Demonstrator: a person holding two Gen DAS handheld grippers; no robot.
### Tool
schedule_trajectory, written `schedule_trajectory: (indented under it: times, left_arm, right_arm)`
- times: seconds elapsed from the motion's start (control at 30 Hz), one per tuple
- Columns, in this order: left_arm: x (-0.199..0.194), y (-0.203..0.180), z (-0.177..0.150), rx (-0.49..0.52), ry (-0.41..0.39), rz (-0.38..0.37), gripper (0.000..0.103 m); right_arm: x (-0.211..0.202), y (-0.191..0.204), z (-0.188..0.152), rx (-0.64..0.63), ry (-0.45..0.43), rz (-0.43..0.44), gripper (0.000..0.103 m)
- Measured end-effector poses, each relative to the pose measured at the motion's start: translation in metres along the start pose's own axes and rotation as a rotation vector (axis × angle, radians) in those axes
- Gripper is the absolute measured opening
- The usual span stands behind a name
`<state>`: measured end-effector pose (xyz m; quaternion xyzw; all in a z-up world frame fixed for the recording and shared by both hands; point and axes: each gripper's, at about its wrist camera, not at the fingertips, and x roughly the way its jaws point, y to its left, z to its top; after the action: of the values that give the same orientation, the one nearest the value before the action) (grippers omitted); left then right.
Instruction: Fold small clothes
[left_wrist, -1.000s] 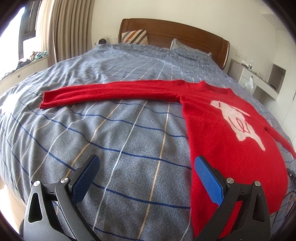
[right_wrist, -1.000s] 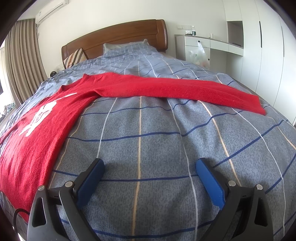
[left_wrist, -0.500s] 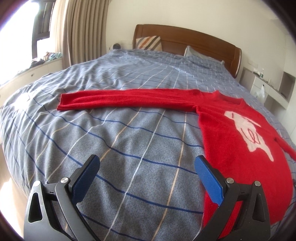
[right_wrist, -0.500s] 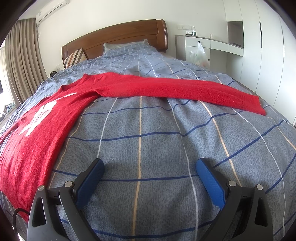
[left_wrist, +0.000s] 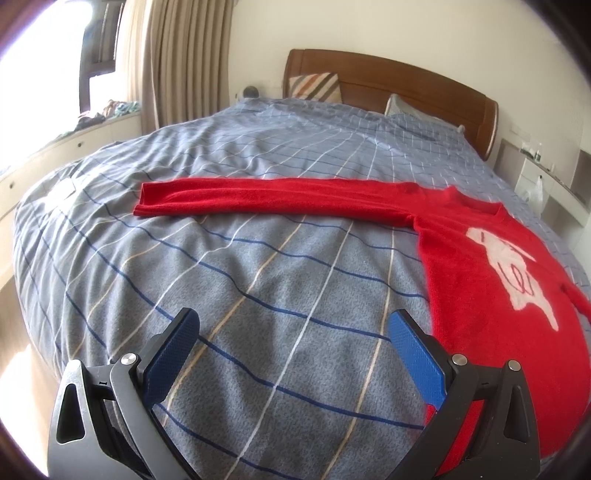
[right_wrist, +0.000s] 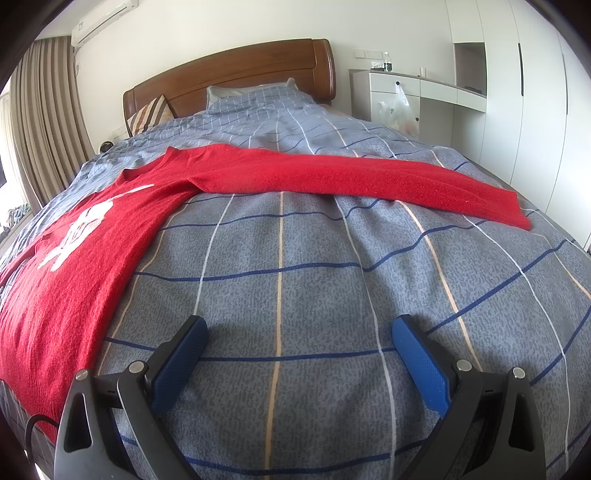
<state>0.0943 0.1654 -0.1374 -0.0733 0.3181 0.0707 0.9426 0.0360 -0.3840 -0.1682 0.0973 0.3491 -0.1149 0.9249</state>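
A red sweater (left_wrist: 491, 295) lies flat on a checked bed cover (left_wrist: 258, 295), sleeves spread wide. The left gripper (left_wrist: 291, 332) and right gripper (right_wrist: 295, 339) hover beside the sweater, jaws spread, empty. Best first pinch: each cuff.

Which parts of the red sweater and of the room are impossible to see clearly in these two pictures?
- Left wrist view: the red sweater is cut off by the right edge, and its lower hem is hidden behind the left tool.
- Right wrist view: the sweater's far side runs past the left edge; the right tool is open and holds nothing.
- Plastic bag: contents too small to tell.
- Windowsill items: washed out by glare.
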Motion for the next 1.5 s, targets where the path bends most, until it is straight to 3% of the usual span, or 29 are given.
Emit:
schedule_trajectory:
  times: [1.5]
  left_arm:
    - [-0.0023,0.0092,0.0013,-0.029,-0.013,0.031,0.102]
  right_arm:
    - [-0.0001,0.0005,0.0001,-0.002,0.000,-0.001,0.100]
